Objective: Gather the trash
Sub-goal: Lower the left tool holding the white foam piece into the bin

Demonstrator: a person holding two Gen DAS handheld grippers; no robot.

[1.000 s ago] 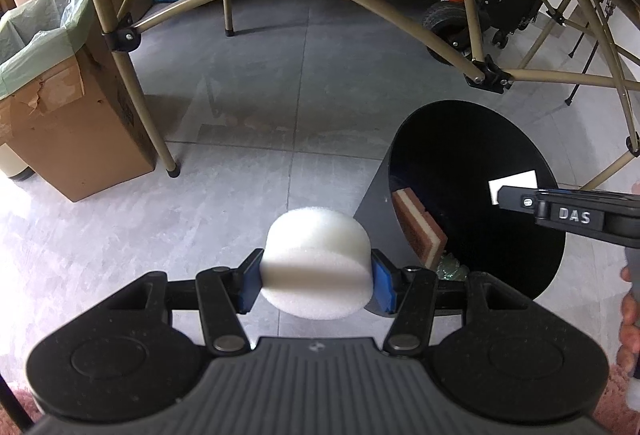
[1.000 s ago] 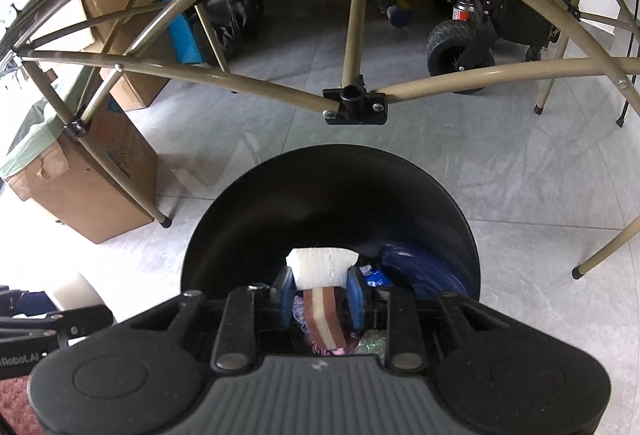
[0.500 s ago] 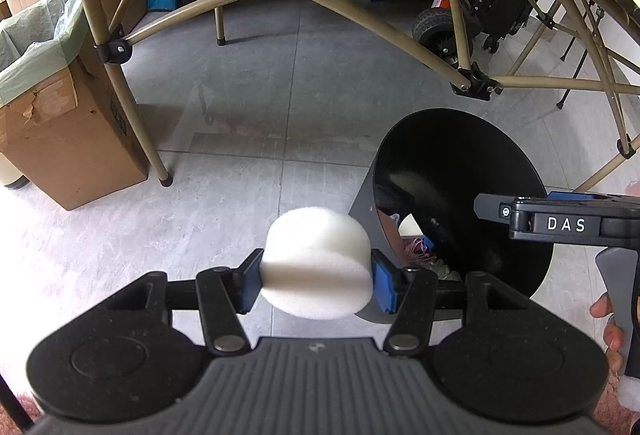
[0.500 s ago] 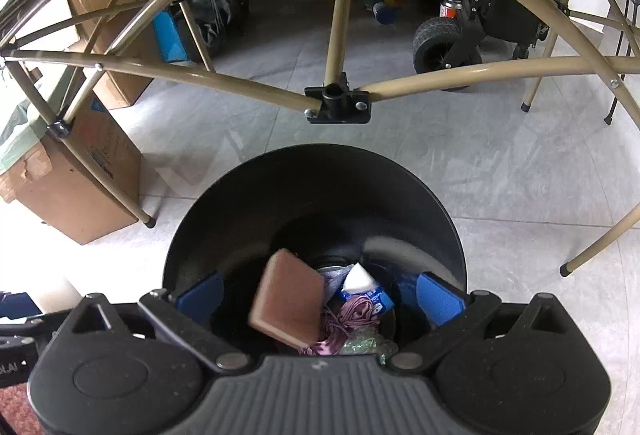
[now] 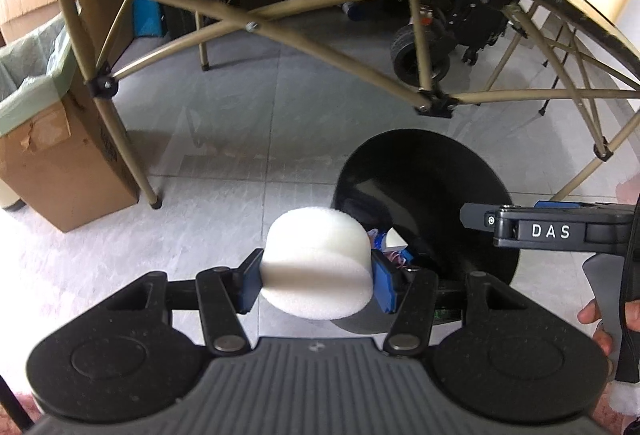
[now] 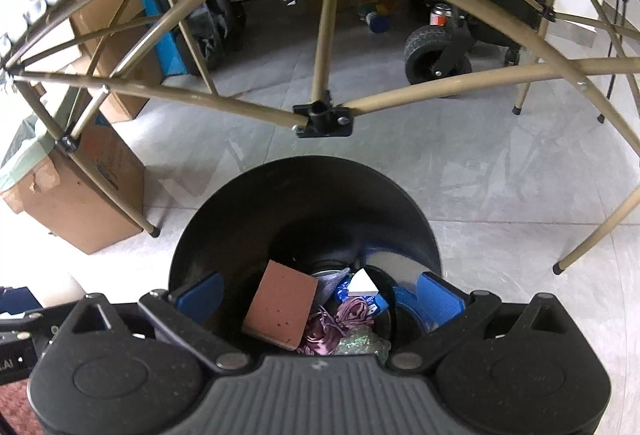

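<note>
On the grey tiled floor (image 5: 240,123) at the far left stands a cardboard box (image 5: 60,171) lined with a pale green bag (image 5: 32,71), close beside one leg of the tan folding table frame (image 5: 320,43) that arches over the whole scene. Right of the box, in the left wrist view, the left gripper (image 5: 318,275) has its blue pads pressed against both sides of a white foam puck (image 5: 318,263), a thick round disc held above the floor just left of the bin's rim. Next comes the black round trash bin (image 5: 432,171), open-topped and standing on the tiles below the table. Inside it, seen from the right wrist view, lie a reddish-brown sponge block (image 6: 282,303) leaning on the left side of the pile, crumpled purple fabric (image 6: 340,323), a blue wrapper with a small white wedge (image 6: 362,283) on it, and some greenish glittery scrap (image 6: 360,343). The right gripper (image 6: 320,291) hangs over the bin's mouth with its jaws spread wide and nothing between them; the sponge block sits loose below, apart from both pads. In the left wrist view the same tool shows at the right edge as a black bar marked DAS, with the person's fingers (image 5: 596,319) on its handle. Beyond the table, a black wheeled cart (image 6: 436,51) stands at the back right.
</note>
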